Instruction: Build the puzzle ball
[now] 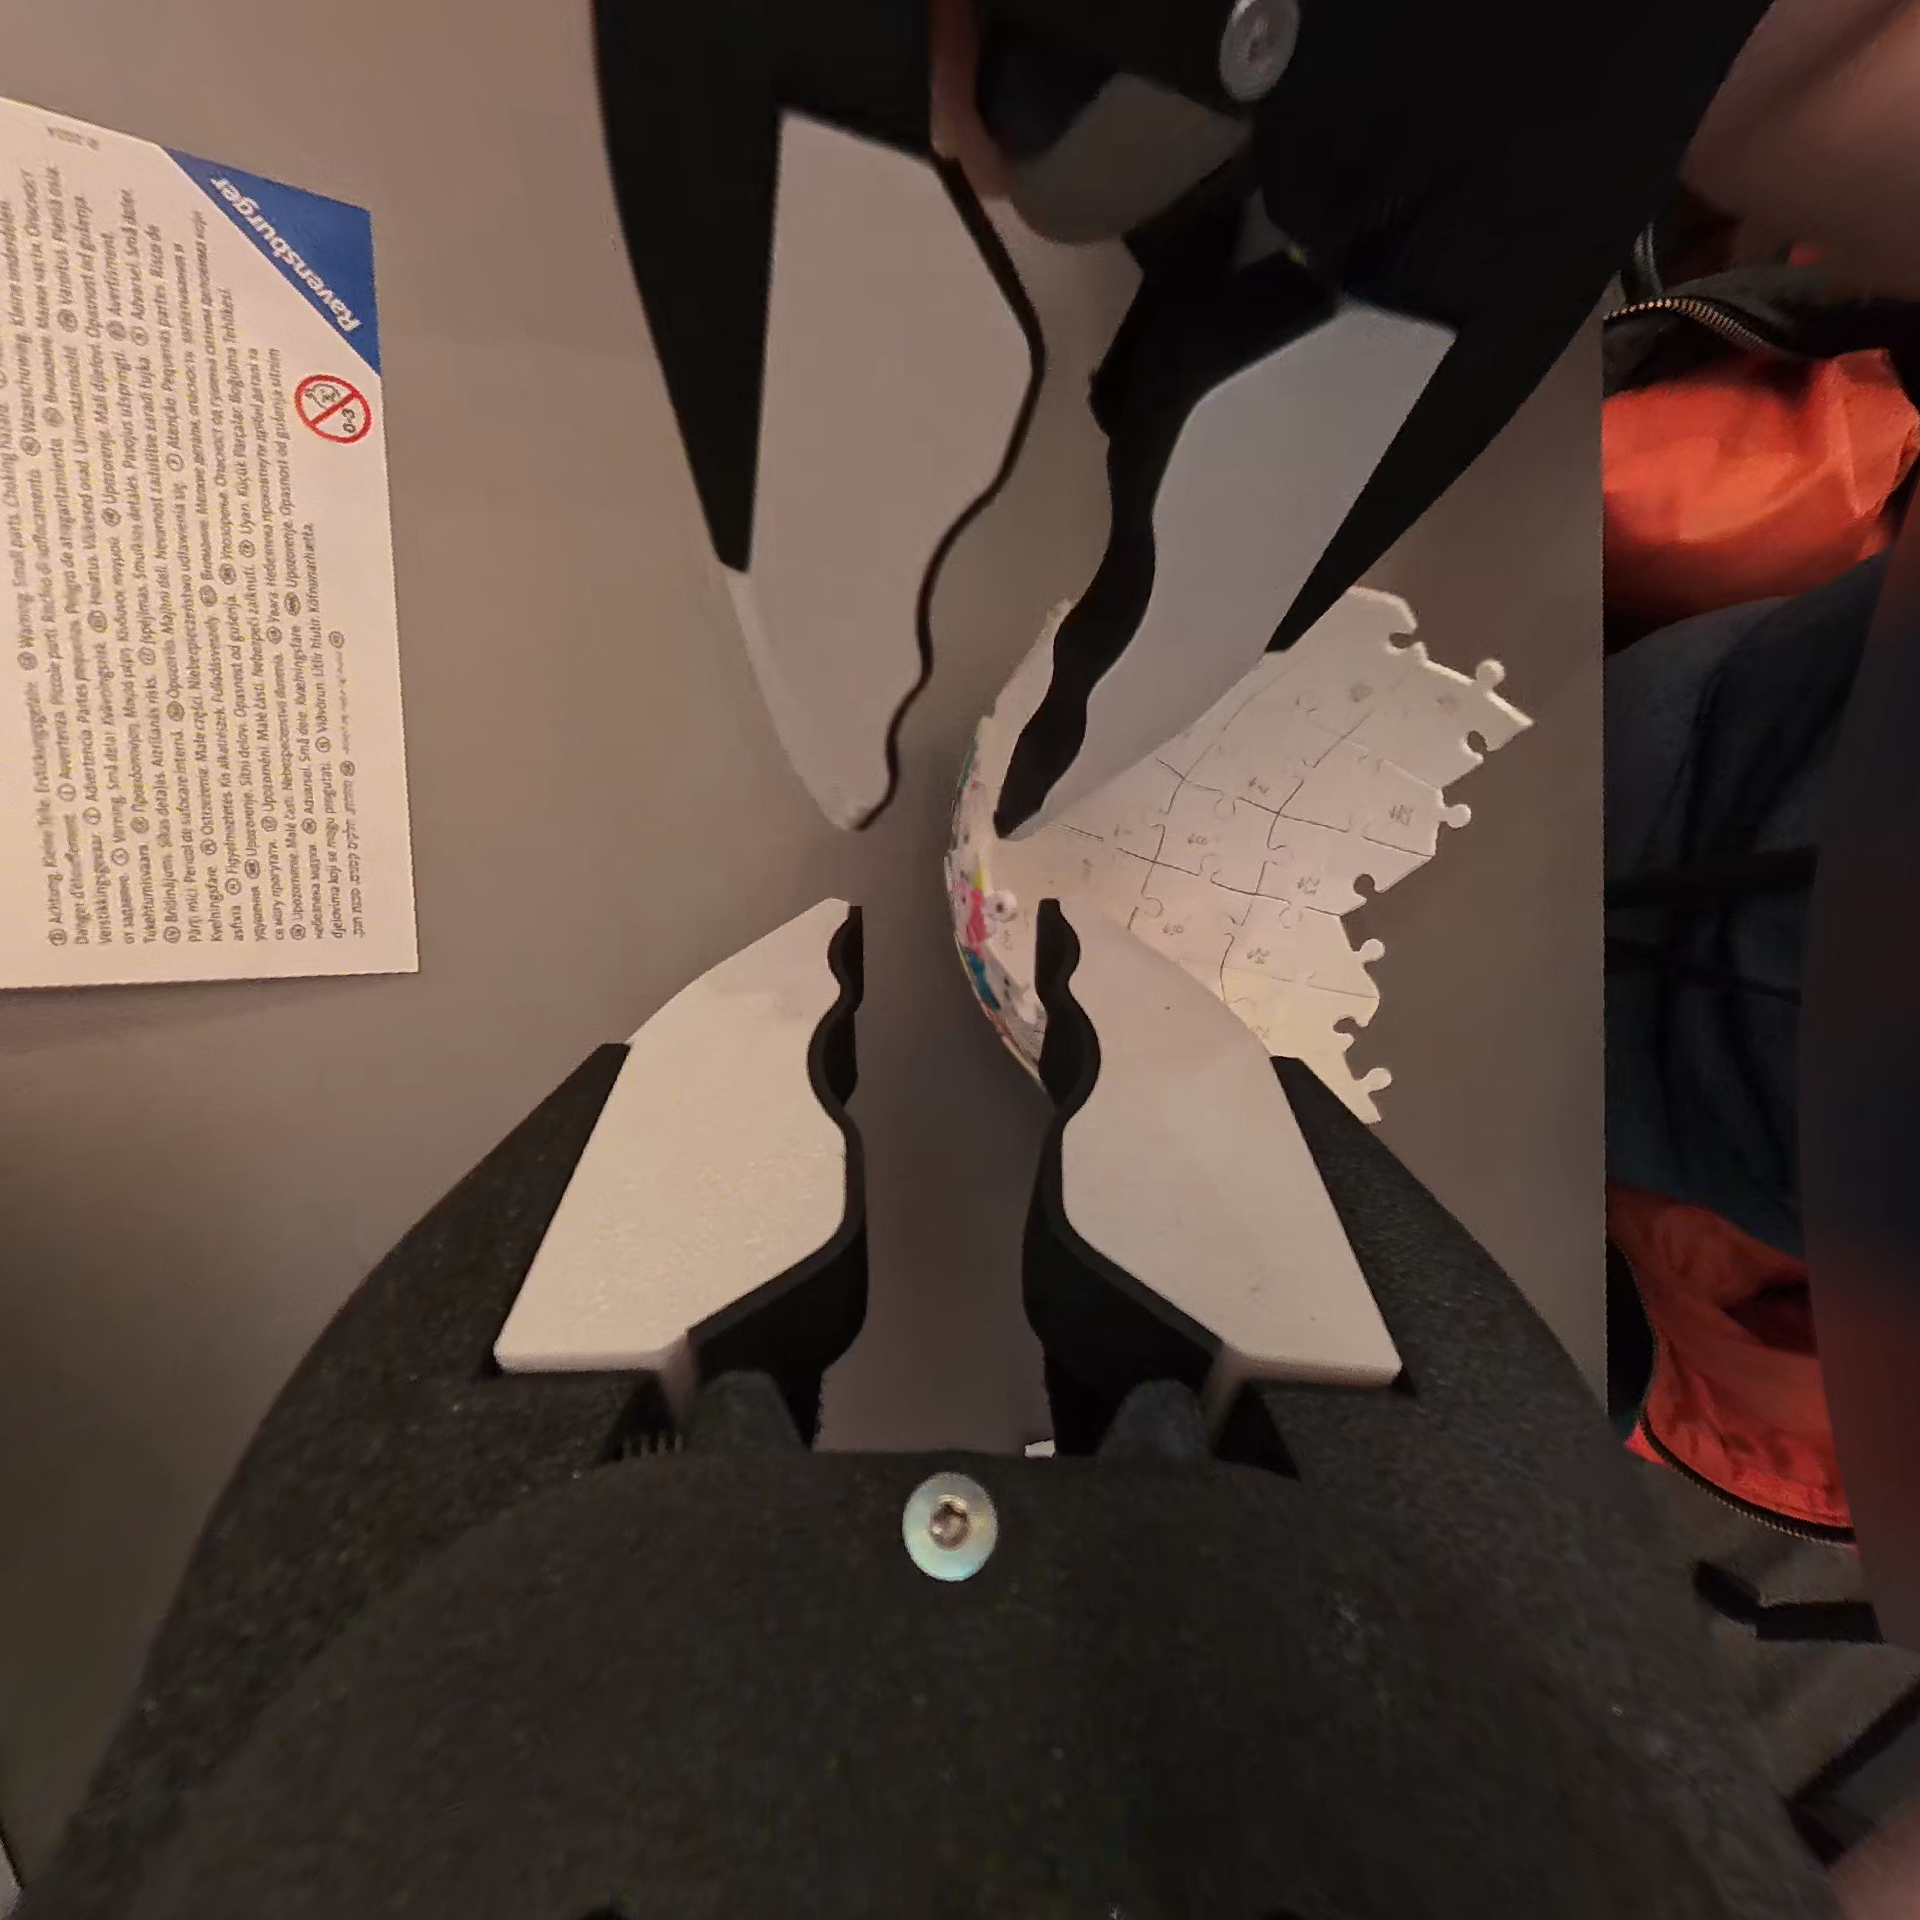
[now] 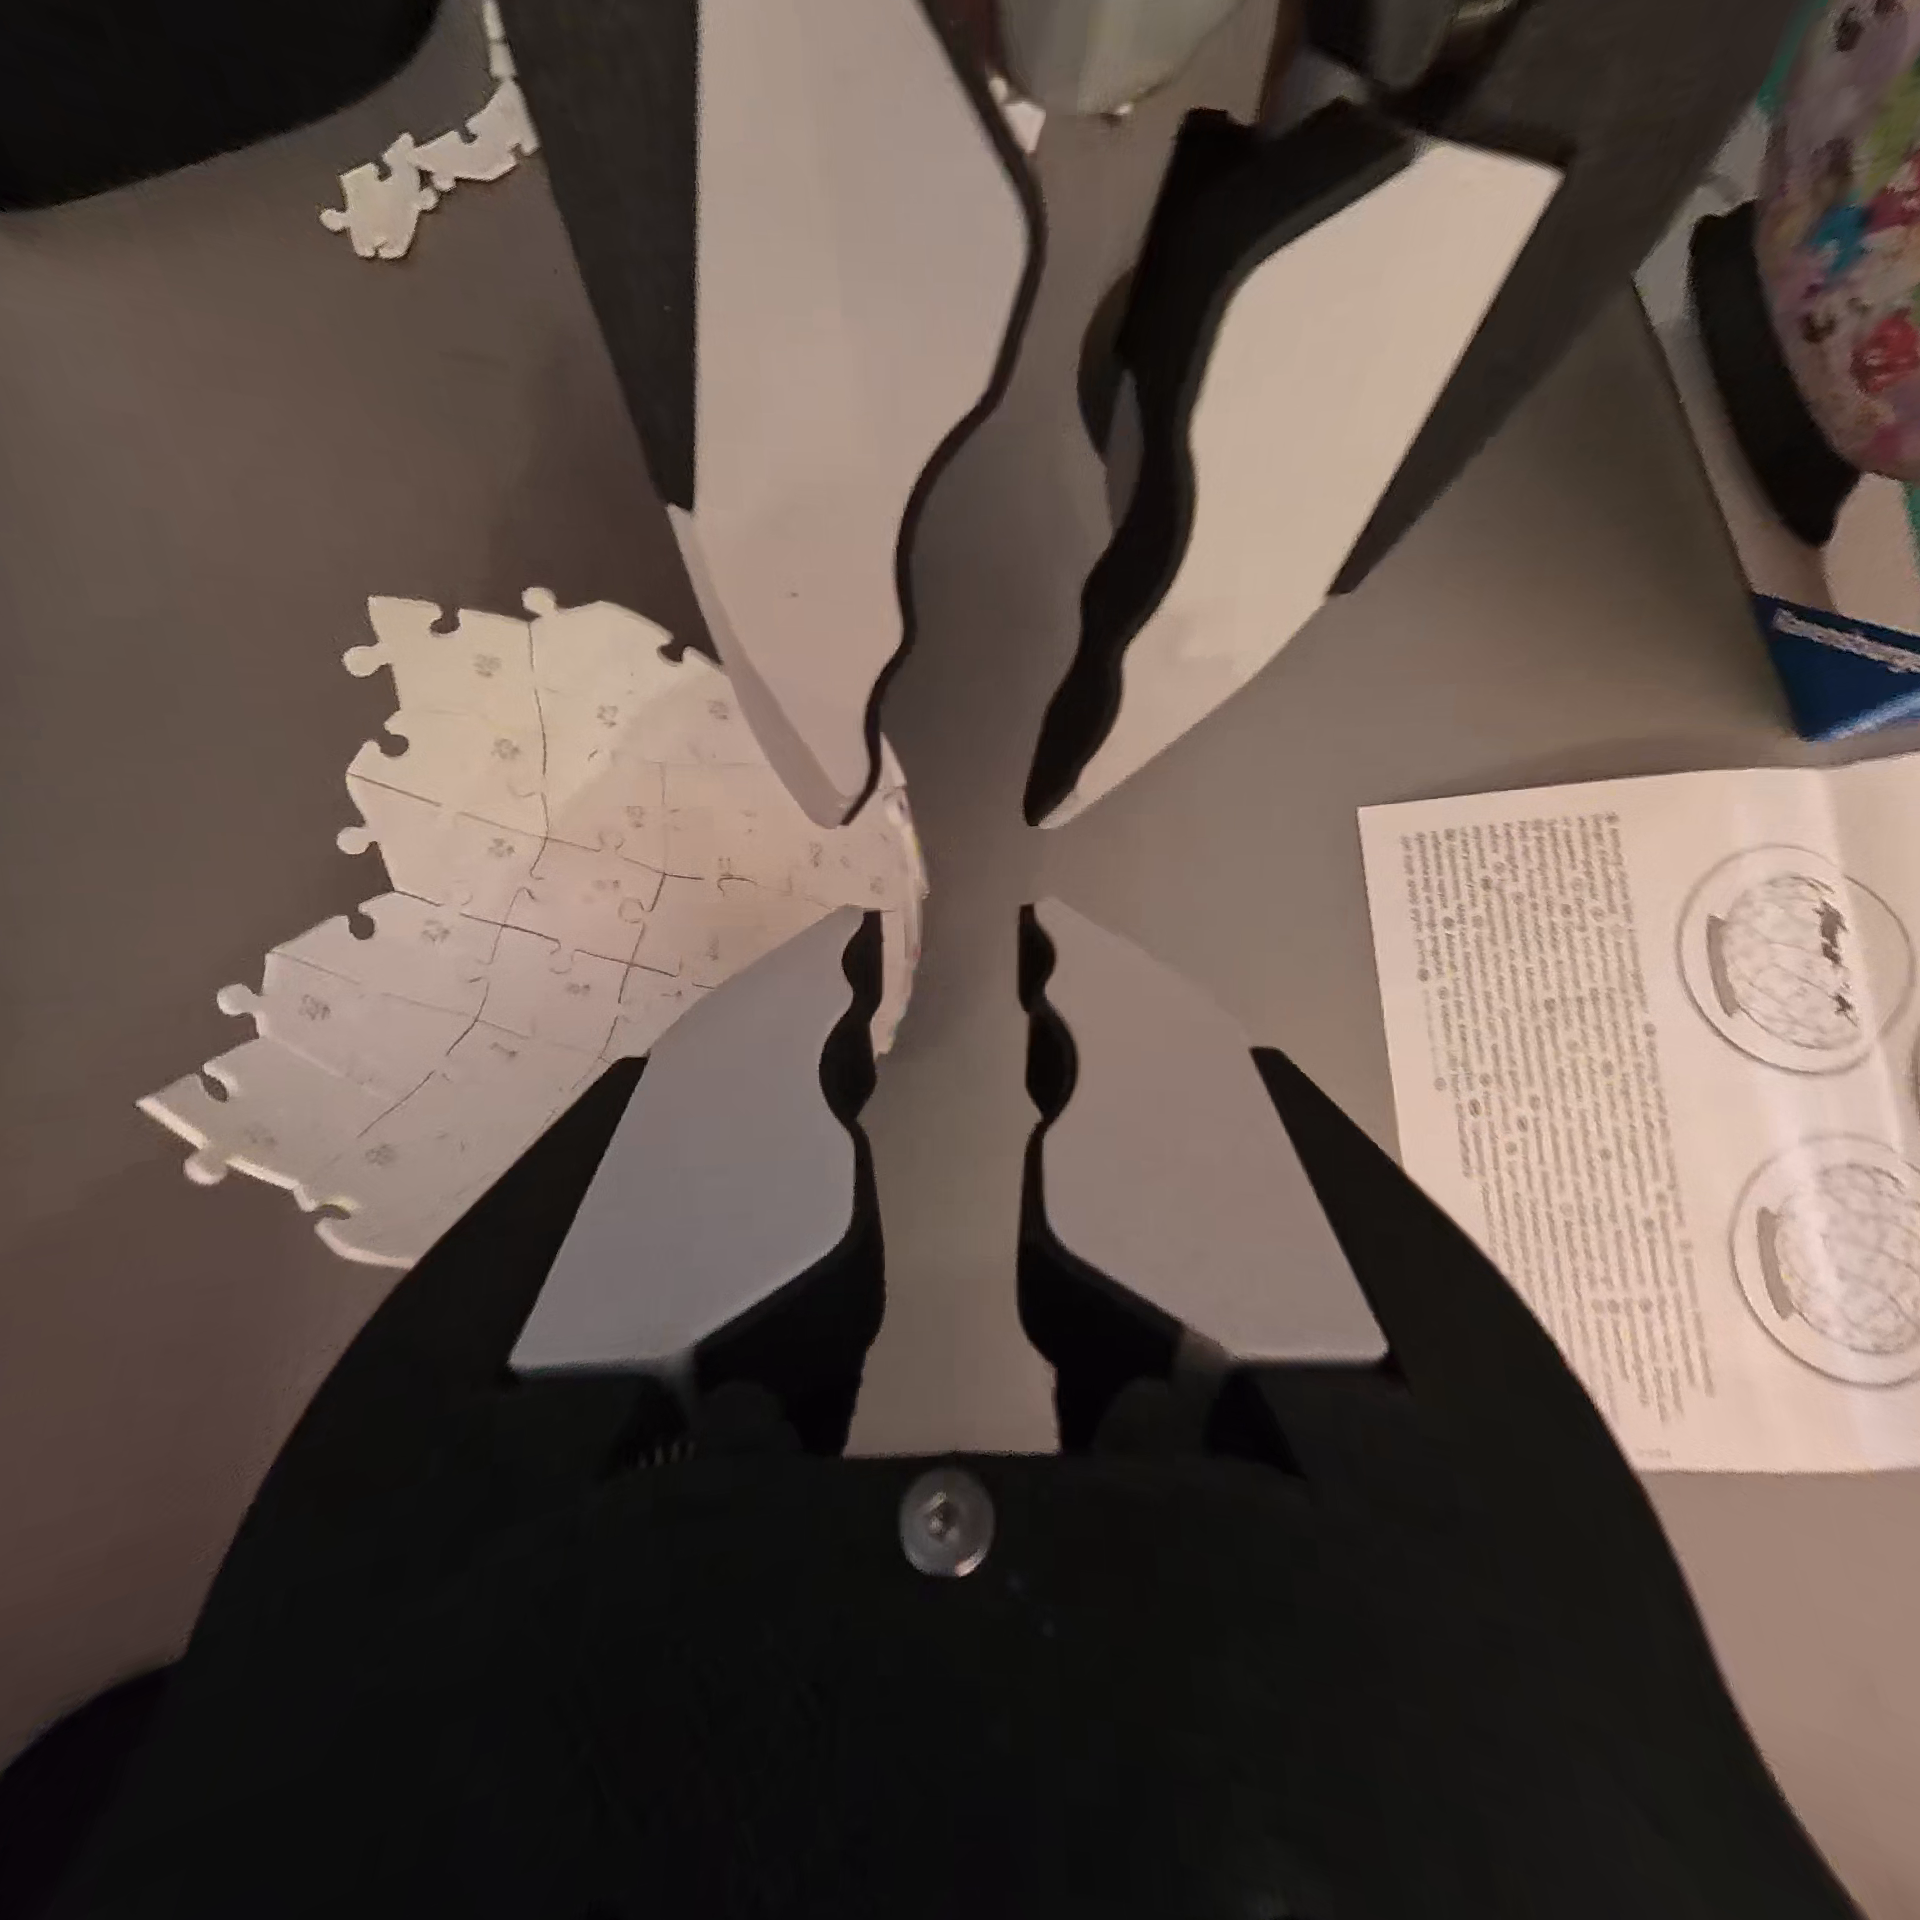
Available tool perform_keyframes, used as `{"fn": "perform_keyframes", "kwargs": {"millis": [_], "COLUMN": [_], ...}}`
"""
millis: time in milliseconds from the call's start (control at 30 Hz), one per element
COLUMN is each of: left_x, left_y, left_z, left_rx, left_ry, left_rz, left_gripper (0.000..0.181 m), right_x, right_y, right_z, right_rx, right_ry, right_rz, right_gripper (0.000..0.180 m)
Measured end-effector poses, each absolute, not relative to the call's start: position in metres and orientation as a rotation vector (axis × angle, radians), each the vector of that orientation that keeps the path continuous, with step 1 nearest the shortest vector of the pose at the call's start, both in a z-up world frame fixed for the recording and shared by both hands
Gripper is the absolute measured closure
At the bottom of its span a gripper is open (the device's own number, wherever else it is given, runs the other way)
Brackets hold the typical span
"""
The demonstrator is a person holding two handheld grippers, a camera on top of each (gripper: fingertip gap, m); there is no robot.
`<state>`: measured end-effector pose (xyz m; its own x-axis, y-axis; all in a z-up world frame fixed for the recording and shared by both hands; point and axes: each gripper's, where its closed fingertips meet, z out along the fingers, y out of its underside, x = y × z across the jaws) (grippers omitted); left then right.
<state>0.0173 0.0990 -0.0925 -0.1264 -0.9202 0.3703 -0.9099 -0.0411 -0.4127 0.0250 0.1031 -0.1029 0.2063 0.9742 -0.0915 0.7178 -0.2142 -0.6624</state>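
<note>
A partly built puzzle ball shell point(image 1: 1278, 831) lies on the grey table with its white, numbered inside facing up. Its coloured outer face shows only along the curved rim point(image 1: 977, 935). It also shows in the right wrist view point(image 2: 520, 883). My left gripper point(image 1: 948, 914) and my right gripper point(image 2: 948, 914) face each other almost tip to tip, both open and empty. The shell's rim lies in the gap of each, close to one finger. The right gripper point(image 1: 935, 826) comes in from the top of the left wrist view, and the left gripper point(image 2: 943, 821) from the top of the right wrist view.
A printed leaflet point(image 1: 208, 571) lies on the table and also shows in the right wrist view point(image 2: 1662, 1091). The puzzle box point(image 2: 1849, 416) stands at the far right. A short strip of joined white pieces point(image 2: 436, 177) lies at the far left. Orange and dark fabric point(image 1: 1756, 468) lies past the table edge. My left and right fingertips are right by each other.
</note>
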Motion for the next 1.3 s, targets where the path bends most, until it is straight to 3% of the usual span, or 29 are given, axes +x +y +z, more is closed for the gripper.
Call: {"fn": "perform_keyframes", "kwargs": {"millis": [367,1300], "left_x": [0.017,0.02], "left_y": [0.099,0.093], "left_z": [-0.093,-0.096], "left_rx": [-2.065,-2.081], "left_ry": [2.137,2.15], "left_rz": [-1.0,-1.034], "left_gripper": [0.149,0.148], "right_x": [0.022,0.025], "right_y": [0.1,0.096], "right_z": [-0.11,-0.105], "right_rx": [-2.018,-2.184], "right_ry": [-1.697,-1.514], "right_rz": [0.68,0.677], "right_gripper": [0.172,0.17]}}
